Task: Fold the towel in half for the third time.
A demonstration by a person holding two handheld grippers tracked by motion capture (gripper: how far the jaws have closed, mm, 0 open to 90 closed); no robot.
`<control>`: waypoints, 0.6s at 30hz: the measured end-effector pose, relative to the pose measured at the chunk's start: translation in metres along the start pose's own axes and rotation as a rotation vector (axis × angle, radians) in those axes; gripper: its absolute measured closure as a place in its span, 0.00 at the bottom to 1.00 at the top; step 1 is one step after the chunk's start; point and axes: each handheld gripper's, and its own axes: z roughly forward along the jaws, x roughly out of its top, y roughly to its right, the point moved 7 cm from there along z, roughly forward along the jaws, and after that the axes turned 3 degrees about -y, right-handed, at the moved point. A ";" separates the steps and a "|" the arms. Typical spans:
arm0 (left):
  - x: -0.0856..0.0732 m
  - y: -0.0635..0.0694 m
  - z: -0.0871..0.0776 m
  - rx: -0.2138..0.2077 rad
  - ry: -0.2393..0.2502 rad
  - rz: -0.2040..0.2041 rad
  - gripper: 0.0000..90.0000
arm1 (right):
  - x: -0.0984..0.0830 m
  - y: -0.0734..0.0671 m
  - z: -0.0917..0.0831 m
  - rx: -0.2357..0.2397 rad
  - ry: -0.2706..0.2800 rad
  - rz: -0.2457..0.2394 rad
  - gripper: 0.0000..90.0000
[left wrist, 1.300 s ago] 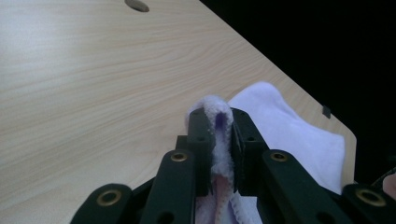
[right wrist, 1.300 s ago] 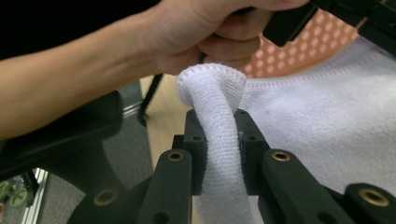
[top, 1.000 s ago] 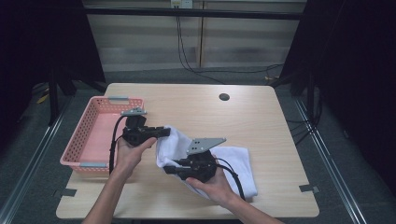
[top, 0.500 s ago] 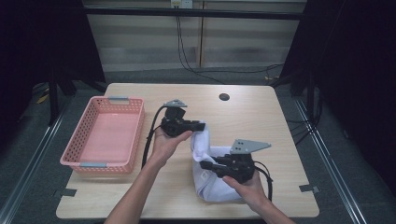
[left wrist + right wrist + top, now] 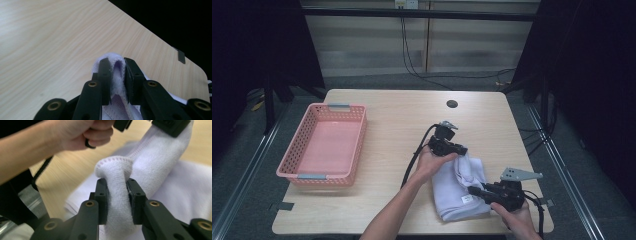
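Table [image 5: 387, 115]: light wood top, rounded corners, a small dark round hole [image 5: 452, 104] near its far edge. Dark curtains hang at both sides of the room; grey floor around the table; black cables run down the pale wall panel behind it.

Basket [image 5: 324, 145]: pink plastic, perforated walls, on the left part of the table, well apart from both grippers. Nothing lies in it.

Towel [image 5: 459, 187]: white terry cloth, folded into a rough pad on the near right part of the table, between the two grippers. A small label shows near its front edge.

Left arm: bare forearm comes in from the bottom edge and angles up and right. Left hand [image 5: 432, 161] wraps the left gripper [image 5: 460, 150], cable trailing back along the arm. Jaws point right, at the far edge of the towel. In the left gripper view the two jaws stand nearly together with a fold of towel [image 5: 115, 75] pinched between them, bare table beyond the tips.

Right hand [image 5: 517, 217]: low at the near right corner, holding the right gripper [image 5: 474, 191], grey plate on top. Jaws point left into the near right side of the towel. In the right gripper view the jaws clamp a thick roll of towel [image 5: 116, 195] that bulges above the tips; the left hand [image 5: 82, 133] sits beyond.
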 end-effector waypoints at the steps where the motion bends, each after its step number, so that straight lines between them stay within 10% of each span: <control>1: 0.001 0.002 0.004 -0.005 -0.004 -0.004 0.82 | -0.005 0.003 -0.003 -0.004 -0.006 0.002 0.76; 10: 0.009 0.013 -0.013 -0.018 0.077 0.013 0.47 | -0.011 0.019 -0.029 -0.097 0.002 0.019 0.39; 18: -0.028 0.009 -0.064 0.001 0.073 0.040 0.60 | 0.017 0.044 -0.034 -0.155 0.025 0.018 0.29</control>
